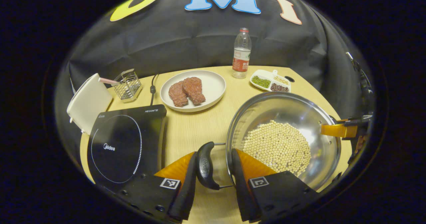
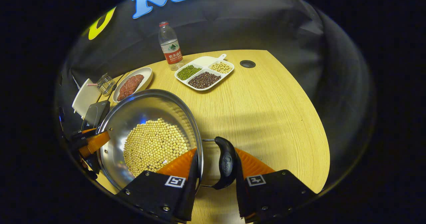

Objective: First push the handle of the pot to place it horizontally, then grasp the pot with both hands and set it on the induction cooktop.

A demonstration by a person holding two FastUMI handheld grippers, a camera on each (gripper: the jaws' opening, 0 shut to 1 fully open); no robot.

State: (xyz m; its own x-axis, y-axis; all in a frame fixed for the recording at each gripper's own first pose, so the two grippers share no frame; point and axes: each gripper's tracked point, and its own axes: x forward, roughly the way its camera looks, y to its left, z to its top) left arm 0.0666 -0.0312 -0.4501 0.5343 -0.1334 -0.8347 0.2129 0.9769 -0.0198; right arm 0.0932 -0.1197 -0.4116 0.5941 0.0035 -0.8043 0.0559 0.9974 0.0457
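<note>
A steel pot [image 1: 266,114] holding yellow beans [image 1: 278,147] stands on the wooden table, right of the black induction cooktop [image 1: 123,144]. In the left gripper view my left gripper [image 1: 213,180] straddles the pot's black handle [image 1: 204,165]: one finger presses the handle's outer side, the other lies over the rim against the inner wall. In the right gripper view my right gripper [image 2: 215,182] grips the opposite handle [image 2: 226,164] and the rim in the same way. Each gripper also appears at the pot's far rim in the other's view. The cooktop [image 2: 95,114] lies beyond the pot [image 2: 143,111].
A white plate [image 1: 213,84] with two pieces of meat sits behind the cooktop and pot. A water bottle [image 1: 241,54] and a divided dish of beans [image 1: 270,81] stand at the back. A wire rack [image 1: 128,84] and a white board [image 1: 88,102] are at the far left.
</note>
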